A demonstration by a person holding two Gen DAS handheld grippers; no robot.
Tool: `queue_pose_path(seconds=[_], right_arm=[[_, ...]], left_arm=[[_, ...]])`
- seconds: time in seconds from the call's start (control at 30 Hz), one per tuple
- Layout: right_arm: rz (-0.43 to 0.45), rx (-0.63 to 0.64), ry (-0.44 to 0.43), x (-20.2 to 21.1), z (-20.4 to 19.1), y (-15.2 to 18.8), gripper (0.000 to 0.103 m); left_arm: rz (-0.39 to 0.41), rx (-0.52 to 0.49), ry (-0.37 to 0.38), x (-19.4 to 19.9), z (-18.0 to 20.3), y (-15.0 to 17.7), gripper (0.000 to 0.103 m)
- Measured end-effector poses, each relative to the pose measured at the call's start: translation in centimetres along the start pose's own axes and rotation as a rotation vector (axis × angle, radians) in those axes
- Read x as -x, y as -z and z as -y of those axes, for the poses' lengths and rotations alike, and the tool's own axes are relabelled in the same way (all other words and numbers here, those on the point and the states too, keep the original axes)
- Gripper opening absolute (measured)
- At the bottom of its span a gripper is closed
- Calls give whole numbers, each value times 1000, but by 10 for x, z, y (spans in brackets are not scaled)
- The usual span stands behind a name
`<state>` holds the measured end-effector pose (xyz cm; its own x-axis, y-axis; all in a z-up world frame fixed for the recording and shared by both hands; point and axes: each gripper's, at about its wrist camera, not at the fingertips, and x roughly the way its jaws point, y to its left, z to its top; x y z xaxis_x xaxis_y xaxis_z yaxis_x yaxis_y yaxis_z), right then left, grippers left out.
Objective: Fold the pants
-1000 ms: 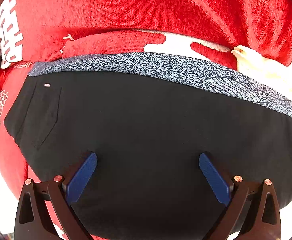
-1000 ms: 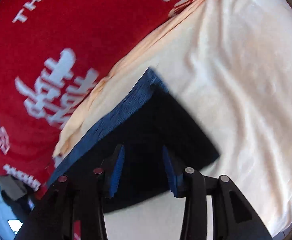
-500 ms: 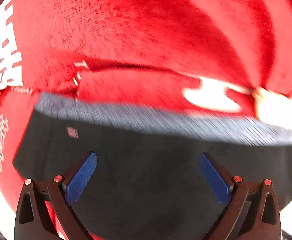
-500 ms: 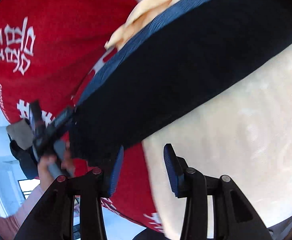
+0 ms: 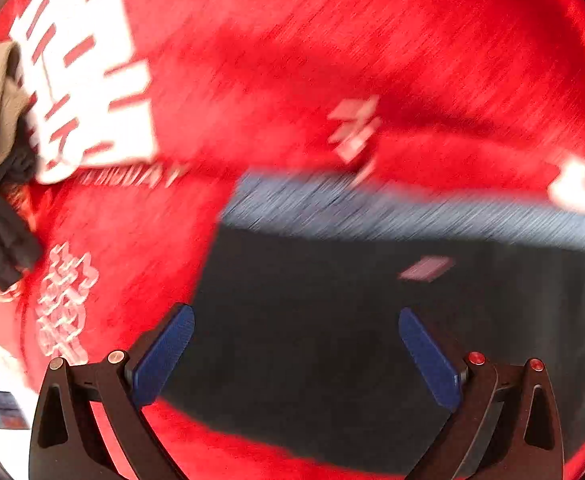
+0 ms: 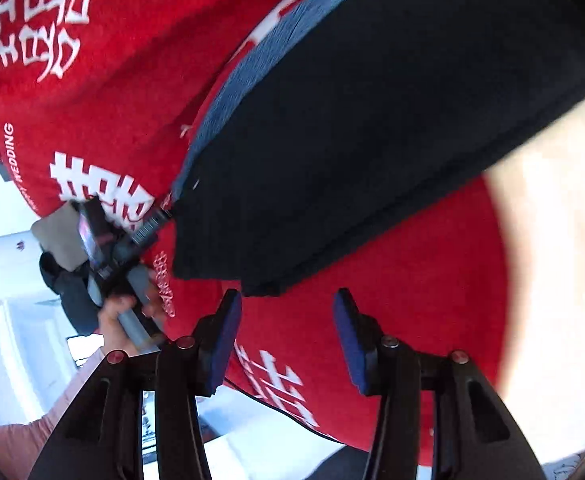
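Both grippers empty, jaws apart: left gripper (image 5: 296, 344) over folded pants (image 5: 352, 320); right gripper (image 6: 288, 320), pants at 12 o'clock; next likely regrasp for another fold.

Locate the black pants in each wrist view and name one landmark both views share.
Left wrist: black pants fill the lower centre and right, blurred.
Right wrist: they span the upper centre and right.
Shared landmark: the grey patterned waistband against the red blanket.
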<state>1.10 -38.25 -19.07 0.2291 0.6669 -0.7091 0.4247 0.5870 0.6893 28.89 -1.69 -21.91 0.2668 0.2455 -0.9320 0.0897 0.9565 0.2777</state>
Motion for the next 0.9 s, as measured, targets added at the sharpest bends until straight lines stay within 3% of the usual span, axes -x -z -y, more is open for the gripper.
queue_pose_path(seconds=[0.03,0.07,0.17,0.33,0.4,0.43,0.53,0.67,0.73,0.83,0.9], right_arm=[[-12,-13,-23,-11,0,0,52],[-15,-26,-43,-18,0,0,52],[3,-45,-97,-31,-1,-1,52],[12,-51,-137,-45,-7,-22,52],[1,-54,-106,-54,-10,-29,34],[-12,-51,-69,-59,-13,-37,10],[-5,-10,-96,-53,-30,-37,9],[-26,-2,22,-63,-15,-23,10],[-5,-34,2,-60,-9,-19,10],[-41,-2,106,-49,-15,-11,31],[-43,81,152,-30,-22,-8,32]], left_arm=[[-37,-4,-21,-12,-6,7,103],[-72,10,11,-29,-17,22,103],[-30,76,94,-33,-31,42,103],[-9,51,58,-32,-19,45,103],[-11,53,81,-33,-22,48,103],[-12,49,84,-33,-25,50,103],[-12,17,67,-33,-30,60,103],[25,-3,43,-28,-28,61,103],[25,-10,27,-26,-26,61,103],[-1,-27,5,-7,-29,56,103],[24,-20,51,20,-28,61,103]])
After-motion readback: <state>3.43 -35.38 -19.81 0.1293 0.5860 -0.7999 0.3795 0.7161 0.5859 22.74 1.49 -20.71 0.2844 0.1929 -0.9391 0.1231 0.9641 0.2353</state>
